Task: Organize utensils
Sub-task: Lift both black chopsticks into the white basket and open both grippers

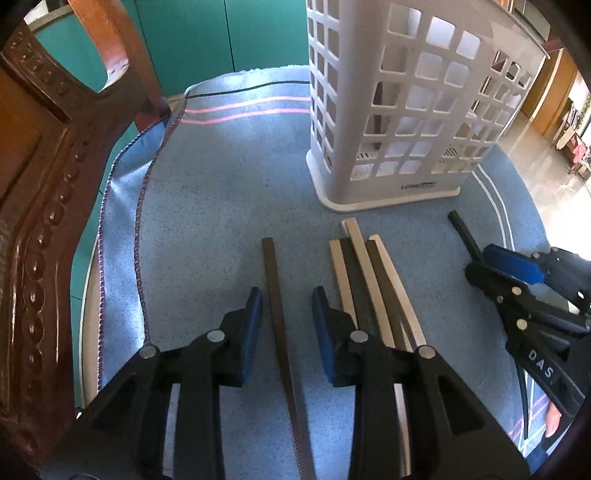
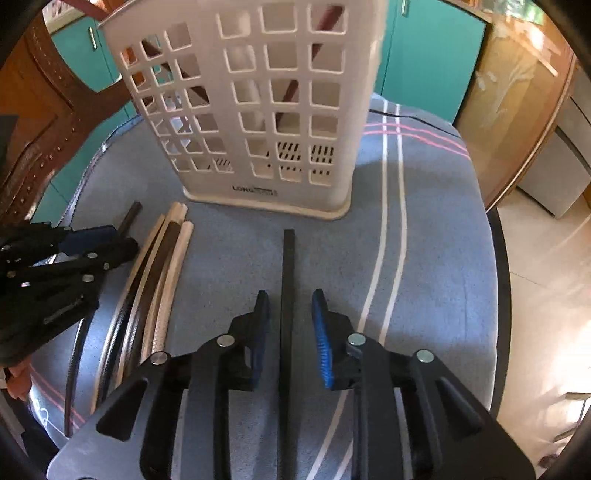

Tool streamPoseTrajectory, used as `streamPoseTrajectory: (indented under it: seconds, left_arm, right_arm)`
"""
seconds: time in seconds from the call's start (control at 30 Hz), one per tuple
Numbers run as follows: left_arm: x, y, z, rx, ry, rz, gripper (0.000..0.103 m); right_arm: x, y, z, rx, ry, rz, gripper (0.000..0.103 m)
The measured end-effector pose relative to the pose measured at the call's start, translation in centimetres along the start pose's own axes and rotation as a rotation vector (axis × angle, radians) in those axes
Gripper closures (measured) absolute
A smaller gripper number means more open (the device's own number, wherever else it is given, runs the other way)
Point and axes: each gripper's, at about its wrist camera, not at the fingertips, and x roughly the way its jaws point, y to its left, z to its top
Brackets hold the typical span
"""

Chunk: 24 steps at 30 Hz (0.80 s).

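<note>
A white lattice utensil holder (image 1: 402,110) stands upright on the blue cloth; it also shows in the right wrist view (image 2: 266,110). My left gripper (image 1: 287,295) is open, its blue pads straddling a dark brown chopstick (image 1: 275,295) lying on the cloth. A bundle of cream and dark chopsticks (image 1: 365,280) lies just right of it, and shows in the right wrist view (image 2: 159,280). My right gripper (image 2: 290,299) is open, straddling a black chopstick (image 2: 288,273). That stick's tip (image 1: 461,229) shows in the left view beside my right gripper (image 1: 491,266).
A carved wooden chair back (image 1: 44,177) stands close on the left. The blue striped cloth (image 1: 207,192) covers the round table. Teal cabinets (image 1: 207,33) are behind. The table edge (image 2: 498,280) drops to the floor on the right.
</note>
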Motion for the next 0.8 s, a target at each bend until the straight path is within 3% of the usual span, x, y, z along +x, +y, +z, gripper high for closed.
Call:
streamPoseTrajectory:
  seconds: [0.1,0.17,0.2,0.23,0.4,0.6,0.8]
  left_arm:
    - [0.0,0.7,0.0,-0.016,0.011,-0.030,0.073]
    - [0.1,0.9,0.0,-0.012,0.009,-0.031,0.076]
    - [0.1,0.9,0.0,-0.007,0.002,-0.028,0.080]
    - [0.1,1.0,0.0,-0.009,-0.005,-0.024,0.095]
    - [-1.9,1.5,-0.4,-0.031,-0.091,-0.043,0.096]
    - [-10.5,1.9,-2.2,-0.086,-0.286,-0.112,0.096]
    - [-20.0,1.7,-3.7,-0.070,-0.478,-0.144,0.096]
  right_arm:
    - [0.2,0.4,0.7,-0.004,0.024,-0.007,0.079]
    - [0.3,0.6,1.0,-0.006,0.022,-0.001,0.088]
    - [0.3,0.6,1.1,0.001,0.015,0.008,0.095]
    - [0.3,0.5,1.1,0.007,0.009,0.019,0.096]
    - [-1.4,0.0,1.1,0.026,-0.070,0.092,0.097]
    - [-9.6,-1.6,0.5,0.081,-0.259,0.163,0.096]
    - [-18.7,-2.3,-1.2,0.090,-0.431,0.194,0.096]
